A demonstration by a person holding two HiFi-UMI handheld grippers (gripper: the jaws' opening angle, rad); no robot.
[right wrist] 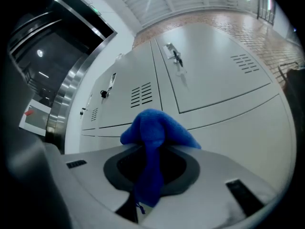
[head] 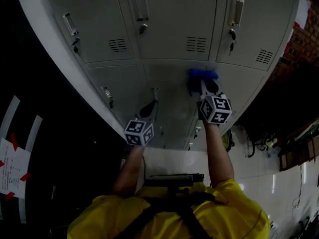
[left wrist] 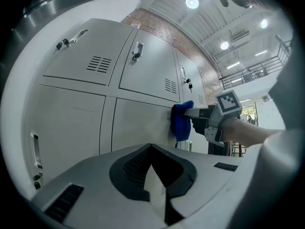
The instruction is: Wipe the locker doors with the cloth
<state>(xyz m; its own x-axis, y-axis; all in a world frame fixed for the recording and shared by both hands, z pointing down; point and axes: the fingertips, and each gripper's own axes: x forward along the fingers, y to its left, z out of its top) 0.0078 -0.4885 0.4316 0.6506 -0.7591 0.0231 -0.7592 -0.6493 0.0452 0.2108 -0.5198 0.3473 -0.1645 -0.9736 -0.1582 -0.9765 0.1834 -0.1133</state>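
Observation:
The grey locker doors [head: 172, 26] fill the top of the head view. A blue cloth [head: 203, 74] is pressed against a lower-row door [head: 174, 86], and my right gripper [head: 202, 86] is shut on it. In the right gripper view the cloth [right wrist: 155, 128] bulges over the jaw tips and hangs down between them, right at the door [right wrist: 224, 128]. My left gripper [head: 148, 108] is held lower and to the left, near the same row, shut and holding nothing. The left gripper view shows its jaws [left wrist: 151, 149] closed, with the cloth [left wrist: 180, 123] and right gripper [left wrist: 199, 114] ahead on the door.
Handles [head: 140, 5] and keys [head: 232, 35] stick out from the doors. A brick wall [head: 305, 39] stands at the right, with cables [head: 264, 143] on the pale floor below it. A paper with red tape [head: 12, 168] lies at the left. The person wears a yellow top [head: 169, 215].

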